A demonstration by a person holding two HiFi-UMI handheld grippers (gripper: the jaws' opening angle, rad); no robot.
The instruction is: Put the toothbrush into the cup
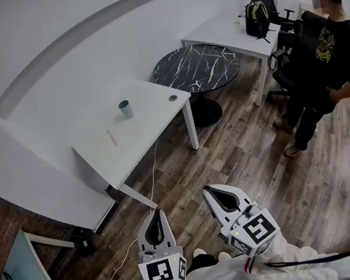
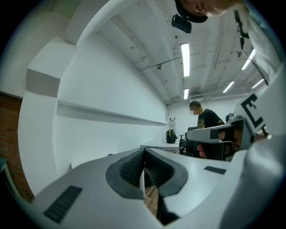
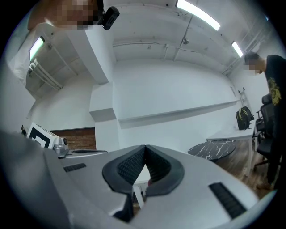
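Both tools shut and empty, well short of the table that holds the toothbrush and cup.

The left gripper (image 1: 156,213) and the right gripper (image 1: 208,193) are held level, side by side over the wood floor (image 1: 264,175). Each has its jaws pressed together with nothing between them, and each gripper view shows the ribbed pads meeting at the tip. The pink toothbrush (image 1: 112,137) lies flat on the white table (image 1: 152,116), on the side nearer the grippers. The blue-grey cup (image 1: 125,109) stands upright further back on the same top, apart from the brush. Both grippers are well apart from the table. Beyond it is a round black marble table (image 1: 197,67). A person in a black shirt (image 1: 325,57) stands near the office chairs, and a backpack (image 1: 256,18) sits on a second white desk (image 1: 225,35).
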